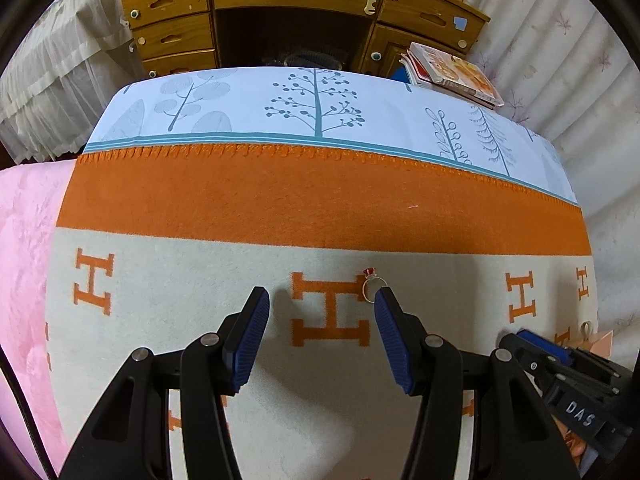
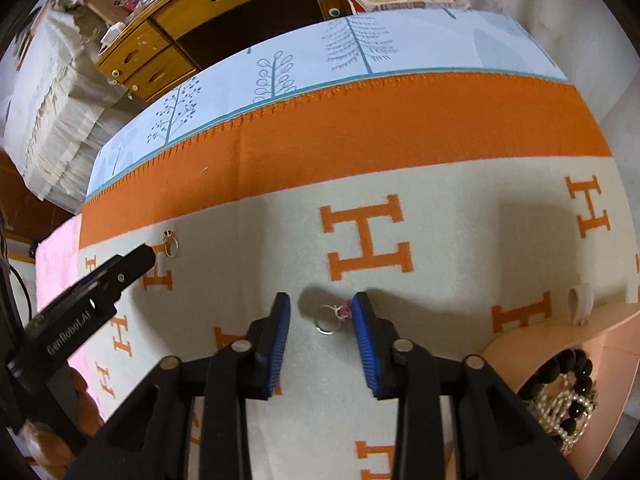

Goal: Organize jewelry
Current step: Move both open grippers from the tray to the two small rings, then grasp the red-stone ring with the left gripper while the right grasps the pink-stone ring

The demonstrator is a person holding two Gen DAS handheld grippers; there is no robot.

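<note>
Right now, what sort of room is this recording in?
Probably a bedroom: a wooden desk with drawers, frilled white bedding, and a blanket-covered surface with a ring on it.

Even, warm indoor light, fairly bright. Soft shadows fall on the blanket [image 1: 280, 420] beneath each hand-held gripper and ahead of it. No glare. Centres sharp; strong fisheye bending toward the rims, with black vignette corners. Far desk [image 1: 296, 12] slightly soft.

A wooden desk [image 1: 296, 12] with drawers stands beyond the bed, pale curtains [image 1: 560, 48] hanging alongside.
</note>
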